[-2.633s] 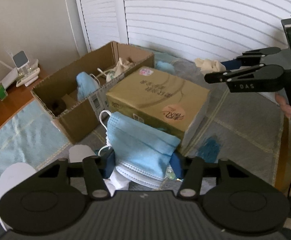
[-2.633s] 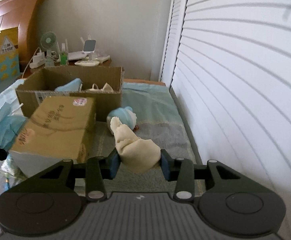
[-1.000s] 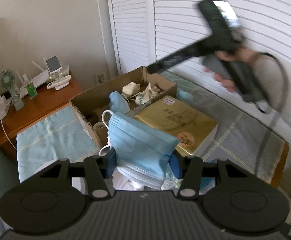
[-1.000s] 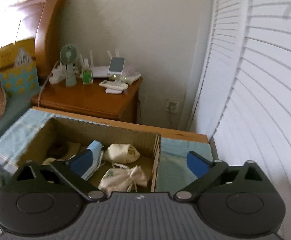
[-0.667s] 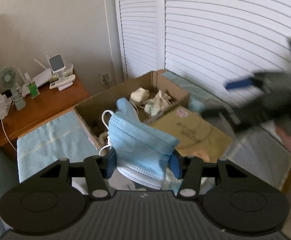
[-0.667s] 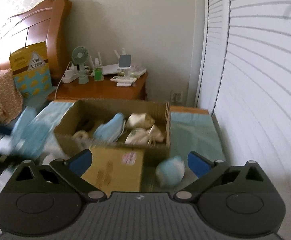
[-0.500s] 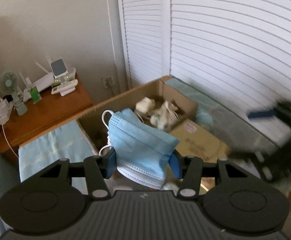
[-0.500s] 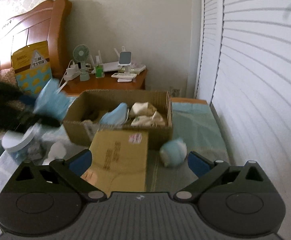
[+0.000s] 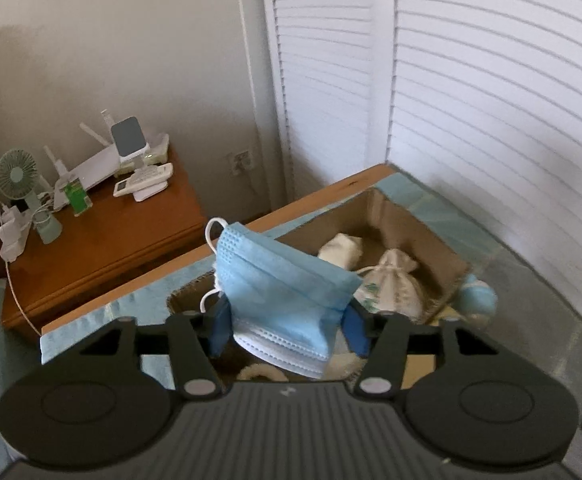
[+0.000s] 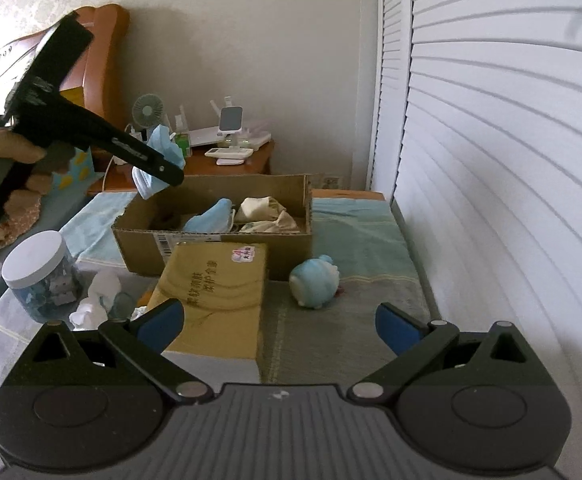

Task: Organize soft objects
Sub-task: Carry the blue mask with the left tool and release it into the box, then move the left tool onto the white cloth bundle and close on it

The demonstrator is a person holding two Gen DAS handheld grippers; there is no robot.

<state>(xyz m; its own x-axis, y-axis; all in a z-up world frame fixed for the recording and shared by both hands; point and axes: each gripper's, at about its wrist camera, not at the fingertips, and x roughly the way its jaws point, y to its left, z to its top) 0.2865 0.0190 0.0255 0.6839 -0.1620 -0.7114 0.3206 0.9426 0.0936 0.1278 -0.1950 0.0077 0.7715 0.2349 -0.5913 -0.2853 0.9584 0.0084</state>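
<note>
The left claw point(image 9: 287, 330) hangs over the open corrugated cardboard box point(image 10: 219, 236), with a stack of pleated blue face masks point(image 9: 279, 300) standing between its blue pads; its jaws have just been opening, and the pads now sit at the stack's edges, so close that whether they still press cannot be told. The masks are thin, folded paper-like fabric with white layers at the bottom and a white elastic ear loop curling up at the left. From the right wrist view the same stack point(image 10: 157, 164) shows above the box's left end, beyond the black arm of the left claw point(image 10: 167, 174), which a hand point(image 10: 3, 150) grips by the handle. Inside the box lie crumpled cream cloth pouches point(image 9: 387, 284), gathered and lumpy, and another blue mask point(image 10: 211, 218). The right claw point(image 10: 279, 326) stands wide apart with nothing between its pads, low over the woven grey-green cloth on the surface point(image 10: 331, 336). Before it lies a flat rectangular yellowish carton point(image 10: 215, 296) with a glossy printed top, just in front of the cardboard box, and a round, plush pale-blue toy point(image 10: 317, 282) beside it. At left stand a clear jar point(image 10: 41, 276) with a white lid and some crumpled white tissue point(image 10: 95, 300).
</note>
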